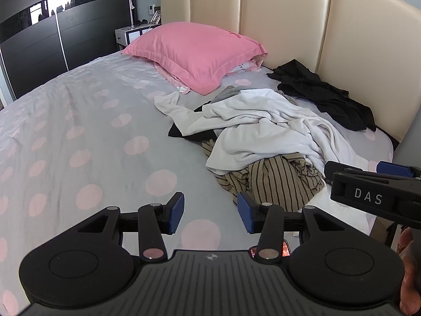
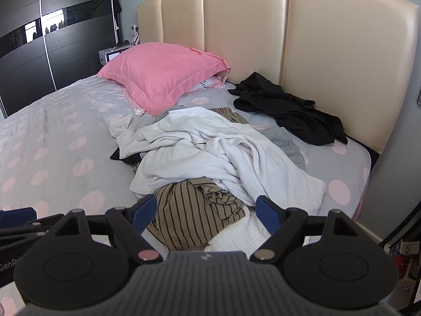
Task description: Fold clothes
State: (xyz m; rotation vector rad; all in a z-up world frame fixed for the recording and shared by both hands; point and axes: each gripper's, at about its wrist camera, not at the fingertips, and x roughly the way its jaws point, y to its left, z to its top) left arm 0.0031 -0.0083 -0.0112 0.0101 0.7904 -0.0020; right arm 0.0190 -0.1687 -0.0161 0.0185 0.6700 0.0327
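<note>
A heap of clothes lies on the bed: a crumpled white garment [image 1: 265,129] [image 2: 210,152] on top, a tan striped garment [image 1: 279,181] [image 2: 194,216] sticking out at its near end, and a black garment [image 1: 326,94] [image 2: 286,110] apart by the headboard. My left gripper [image 1: 210,212] hovers open over bare sheet, just left of the striped cloth, with nothing between its blue pads. My right gripper [image 2: 205,212] is open above the striped garment, its pads apart and not touching it; its side shows at the right edge of the left wrist view [image 1: 368,181].
The bed [image 1: 79,121] [image 2: 52,147] has a grey sheet with pink dots. A pink pillow [image 1: 194,50] [image 2: 163,76] leans at the beige headboard [image 1: 284,18] [image 2: 289,34]. A dark wardrobe [image 1: 39,34] and a nightstand [image 1: 131,33] stand beyond the bed.
</note>
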